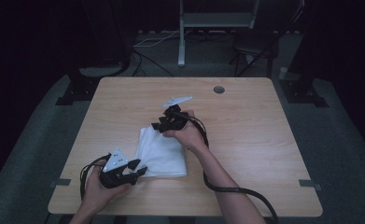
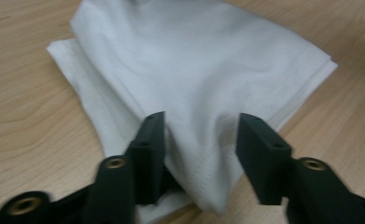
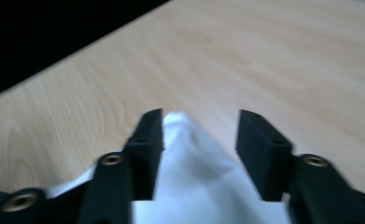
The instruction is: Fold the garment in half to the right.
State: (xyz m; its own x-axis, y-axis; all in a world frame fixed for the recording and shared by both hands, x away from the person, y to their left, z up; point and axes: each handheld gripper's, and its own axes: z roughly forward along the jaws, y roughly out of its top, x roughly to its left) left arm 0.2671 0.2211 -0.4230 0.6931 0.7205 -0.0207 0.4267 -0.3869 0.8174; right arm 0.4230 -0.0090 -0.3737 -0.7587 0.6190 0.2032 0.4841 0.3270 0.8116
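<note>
A folded white cloth (image 1: 161, 151) lies flat on the wooden surface (image 1: 245, 135), its long axis running from the jaws of the left gripper (image 1: 140, 169) up and away to the jaws of the right gripper (image 1: 157, 125), so each gripper stands at an opposite corner of it. In the left gripper view the cloth (image 2: 194, 84) spreads ahead of the jaws in stacked layers, and one folded corner reaches back into the gap between them; the left gripper (image 2: 201, 135) has its jaws parted about halfway, with the cloth brushing the inner face of one jaw but not pinched. In the right gripper view a raised peak of the cloth (image 3: 194, 172) stands between the jaws of the right gripper (image 3: 201, 133), which are likewise spread about halfway and clamp nothing. The high view alone shows the cloth's whole outline, the person's hands and the grey plates on top of the grippers; the gripper views alone show the layered edges and the stitched hem. No writing or label can be read on the cloth.
</note>
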